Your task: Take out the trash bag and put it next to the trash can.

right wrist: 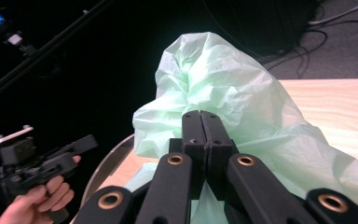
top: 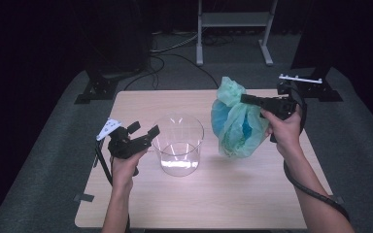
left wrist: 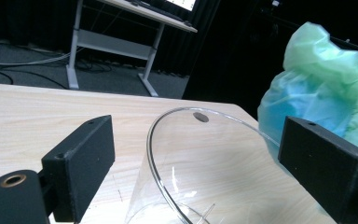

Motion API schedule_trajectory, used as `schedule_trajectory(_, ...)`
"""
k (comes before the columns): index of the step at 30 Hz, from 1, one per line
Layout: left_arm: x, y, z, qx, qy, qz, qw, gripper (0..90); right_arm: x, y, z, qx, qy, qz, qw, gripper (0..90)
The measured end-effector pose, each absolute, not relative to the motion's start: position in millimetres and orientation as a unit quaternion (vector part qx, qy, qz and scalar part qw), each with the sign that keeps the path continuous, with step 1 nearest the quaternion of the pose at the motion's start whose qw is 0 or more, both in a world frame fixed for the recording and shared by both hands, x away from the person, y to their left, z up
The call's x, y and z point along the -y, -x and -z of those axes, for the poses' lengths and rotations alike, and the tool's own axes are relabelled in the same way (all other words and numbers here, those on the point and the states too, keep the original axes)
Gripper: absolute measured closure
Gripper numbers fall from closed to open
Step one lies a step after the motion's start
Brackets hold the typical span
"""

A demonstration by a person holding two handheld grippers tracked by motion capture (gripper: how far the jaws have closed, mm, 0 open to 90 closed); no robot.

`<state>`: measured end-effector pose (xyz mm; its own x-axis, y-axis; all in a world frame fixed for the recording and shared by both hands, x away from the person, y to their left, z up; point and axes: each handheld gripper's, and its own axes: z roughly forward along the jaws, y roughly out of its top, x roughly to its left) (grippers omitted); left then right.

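Holding the green plastic bag pinched in our closed right gripper, we see it hanging over the counter just right of the clear glass beaker, beside which our left gripper waits open.

Crinkled thin plastic bag, glossy clear container

A light wooden table with a clear plastic container standing on it near the middle.
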<state>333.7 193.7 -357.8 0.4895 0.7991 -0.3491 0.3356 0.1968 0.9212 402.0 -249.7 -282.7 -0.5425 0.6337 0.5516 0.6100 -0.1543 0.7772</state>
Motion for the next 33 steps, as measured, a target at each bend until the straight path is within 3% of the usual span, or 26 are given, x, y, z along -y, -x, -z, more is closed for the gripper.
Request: schedule_trajectory(33,-192.6,-333.6,358.3,-0.468,-0.605,-0.190,0.616,9.7,225.7,-435.9,345.4,-0.645,-0.532,-0.548,-0.011,90.0)
